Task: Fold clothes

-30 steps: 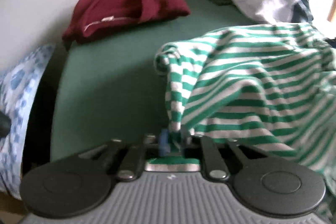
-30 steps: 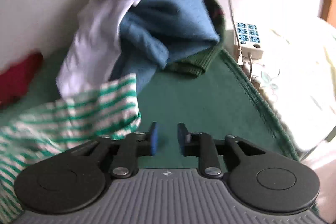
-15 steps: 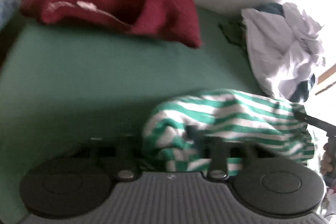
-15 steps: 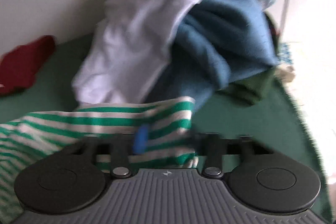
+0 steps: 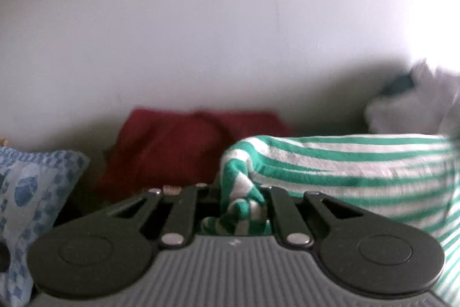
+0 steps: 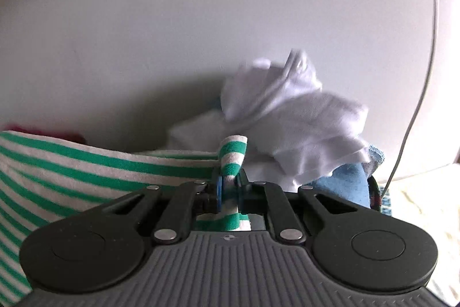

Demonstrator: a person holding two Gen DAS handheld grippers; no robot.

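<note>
Your left tongs pinch a bunched corner of the striped shirt, which stretches across the lower right of that view. Your right tongs, jaws closing, nip only a thin tab of it (barely past the pads). Pull apart hard and that tab may slip, dropping the shirt onto the white pile.

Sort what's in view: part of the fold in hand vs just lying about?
In the job:
- striped shirt
- left gripper, shut on it
- right gripper, closing on its edge

Lying about:
- red garment
- white cloth
- blue garment
- blue patterned fabric
- cable
</note>
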